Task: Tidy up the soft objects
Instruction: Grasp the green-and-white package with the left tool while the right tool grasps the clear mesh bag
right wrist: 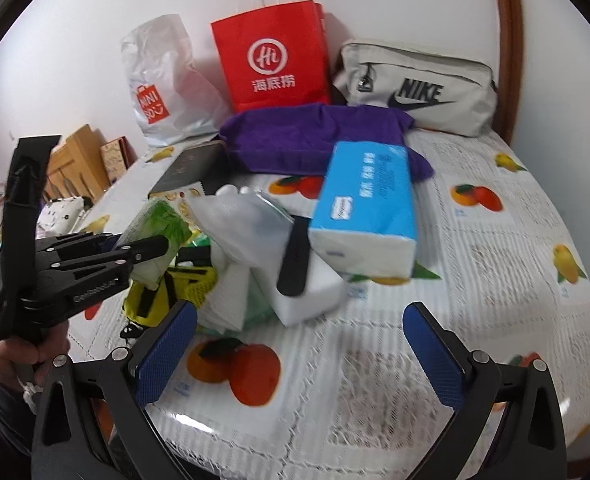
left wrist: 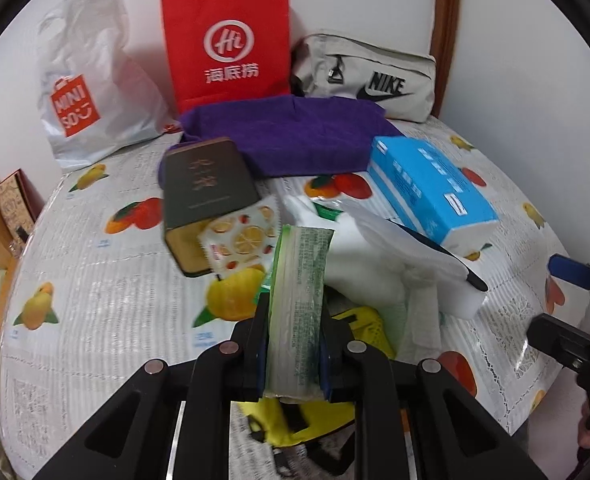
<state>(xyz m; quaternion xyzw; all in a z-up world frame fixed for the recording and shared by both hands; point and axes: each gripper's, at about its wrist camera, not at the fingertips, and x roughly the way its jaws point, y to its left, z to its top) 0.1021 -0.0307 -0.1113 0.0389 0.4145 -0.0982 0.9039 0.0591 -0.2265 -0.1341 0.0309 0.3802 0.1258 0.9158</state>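
Note:
My left gripper (left wrist: 295, 312) is shut on a green tissue pack (left wrist: 299, 300) and holds it above a pile in the middle of the table; it also shows in the right wrist view (right wrist: 159, 226). The pile holds a blue tissue pack (left wrist: 431, 188), a white sponge block (right wrist: 307, 288), white cloths (left wrist: 359, 264) and a yellow mesh item (left wrist: 363, 324). A purple towel (left wrist: 291, 136) lies behind. My right gripper (right wrist: 299, 340) is open and empty, near the table's front, right of the pile.
A red paper bag (left wrist: 227, 44), a white Miniso plastic bag (left wrist: 91, 92) and a grey Nike pouch (left wrist: 371, 76) stand along the back wall. A dark tin box (left wrist: 203, 192) and a fruit-print packet (left wrist: 243, 240) lie left of the pile. Wooden boxes (right wrist: 75, 160) stand off the table's left.

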